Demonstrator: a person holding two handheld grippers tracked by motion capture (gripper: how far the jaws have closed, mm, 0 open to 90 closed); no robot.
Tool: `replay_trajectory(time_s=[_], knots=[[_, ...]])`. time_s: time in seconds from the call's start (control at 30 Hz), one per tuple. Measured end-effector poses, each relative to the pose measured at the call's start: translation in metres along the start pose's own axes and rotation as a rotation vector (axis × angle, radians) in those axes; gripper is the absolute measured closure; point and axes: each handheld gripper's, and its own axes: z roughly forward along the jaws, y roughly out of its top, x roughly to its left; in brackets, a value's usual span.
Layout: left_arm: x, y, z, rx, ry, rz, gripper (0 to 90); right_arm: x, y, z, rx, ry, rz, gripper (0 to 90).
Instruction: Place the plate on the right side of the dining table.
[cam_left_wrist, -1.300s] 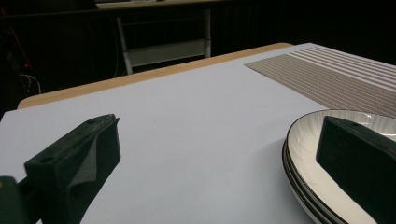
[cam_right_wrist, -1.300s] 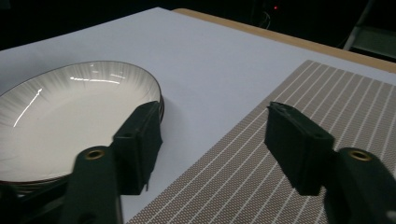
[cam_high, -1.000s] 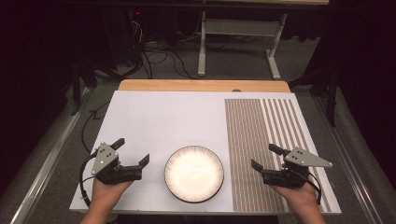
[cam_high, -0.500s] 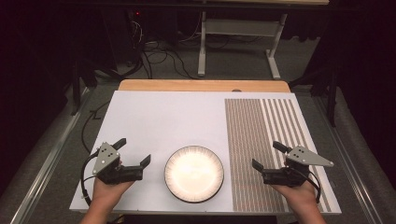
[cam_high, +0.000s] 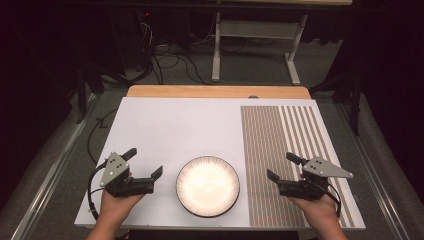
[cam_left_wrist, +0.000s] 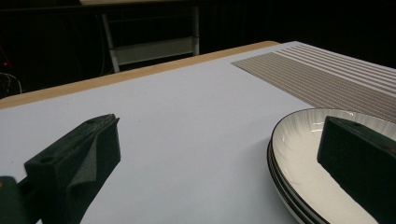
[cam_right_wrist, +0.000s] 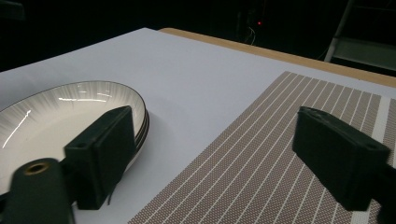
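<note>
White plates (cam_high: 208, 186) between gaping left gripper (cam_high: 145, 163) and right gripper (cam_high: 284, 166).

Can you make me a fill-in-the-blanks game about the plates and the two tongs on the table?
1. The plates sit ____ the left tongs and the right tongs.
2. Both tongs are ____, holding nothing.
3. The striped mat lies under the ____ tongs.
4. The plates rest on the ____ table cover.

Missing words: between; open; right; white
</note>
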Motion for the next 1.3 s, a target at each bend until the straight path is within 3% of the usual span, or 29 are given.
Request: replay_trajectory(time_s=[0.17,0.4,0.77,1.07,1.13,1.3], knots=[[-0.001,0.001,-0.001,-0.003,0.005,0.004,0.0,0.007,0.002,0.001,0.026,0.029,-0.014,32.7],[-0.002,0.001,0.001,0.003,0.002,0.009,0.1,0.021,0.004,0.007,0.043,0.058,-0.070,55.7],[-0.005,0.002,0.002,-0.001,-0.004,0.016,0.0,0.033,0.009,0.022,0.086,0.106,-0.083,73.6],[-0.007,0.002,0.003,-0.003,-0.011,0.022,0.1,0.038,0.016,0.043,0.129,0.171,-0.095,84.1],[-0.007,0.003,0.002,-0.008,-0.011,0.024,0.1,0.039,0.016,0.047,0.143,0.189,-0.097,90.0],[-0.006,0.003,0.001,-0.011,-0.010,0.021,0.1,0.045,0.010,0.050,0.174,0.218,-0.119,90.0]])
